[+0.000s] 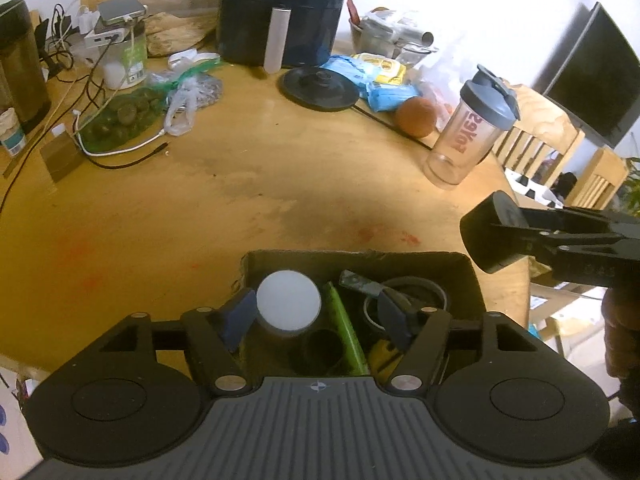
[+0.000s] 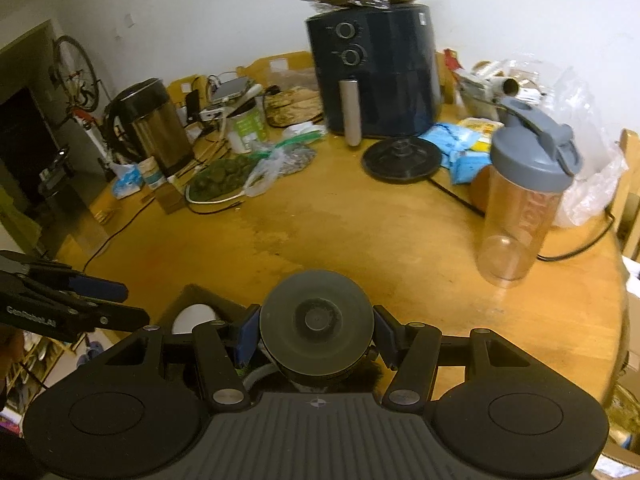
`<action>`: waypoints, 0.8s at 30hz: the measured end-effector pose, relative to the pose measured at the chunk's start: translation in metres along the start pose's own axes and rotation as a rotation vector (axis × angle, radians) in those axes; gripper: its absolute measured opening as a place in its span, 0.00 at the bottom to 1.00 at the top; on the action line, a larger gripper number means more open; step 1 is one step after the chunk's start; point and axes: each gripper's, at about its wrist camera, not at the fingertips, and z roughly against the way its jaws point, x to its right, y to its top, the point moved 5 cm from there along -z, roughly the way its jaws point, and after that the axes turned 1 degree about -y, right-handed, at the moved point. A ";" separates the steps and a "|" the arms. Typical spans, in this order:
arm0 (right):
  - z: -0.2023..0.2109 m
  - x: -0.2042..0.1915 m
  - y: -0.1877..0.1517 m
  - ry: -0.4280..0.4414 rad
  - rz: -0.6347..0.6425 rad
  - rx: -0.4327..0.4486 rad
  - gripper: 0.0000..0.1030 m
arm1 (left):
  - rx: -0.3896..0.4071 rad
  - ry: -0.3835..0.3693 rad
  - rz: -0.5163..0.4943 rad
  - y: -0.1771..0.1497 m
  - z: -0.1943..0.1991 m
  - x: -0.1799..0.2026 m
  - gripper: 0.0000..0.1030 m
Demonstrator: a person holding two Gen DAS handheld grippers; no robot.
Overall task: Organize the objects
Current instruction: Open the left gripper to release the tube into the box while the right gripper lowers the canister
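Observation:
A brown cardboard box (image 1: 468, 276) stands at the near edge of the wooden table. Inside it are a white-lidded jar (image 1: 288, 300), a green stick-like pack (image 1: 344, 328), a dark cup (image 1: 322, 350) and a round tin (image 1: 416, 296). My left gripper (image 1: 316, 318) hovers open over the box; its left pad is next to the white-lidded jar without gripping it. My right gripper (image 2: 316, 330) is shut on a round black container (image 2: 316, 320), held just right of the box (image 2: 192, 296). In the left wrist view, the black container (image 1: 484, 240) hangs at the right.
A clear shaker bottle (image 1: 468, 128) with a grey lid stands at the right, an orange (image 1: 416, 116) behind it. Farther back are a dark air fryer (image 1: 280, 8), a black round kettle base (image 1: 318, 88), snack packs, a bag of green fruit (image 1: 120, 120) and cables. Wooden chairs (image 1: 536, 136) stand beyond the table's right edge.

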 end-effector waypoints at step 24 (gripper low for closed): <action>-0.027 -0.044 -0.004 -0.005 0.192 -0.122 1.00 | 0.031 0.169 0.064 -0.005 0.009 -0.015 0.81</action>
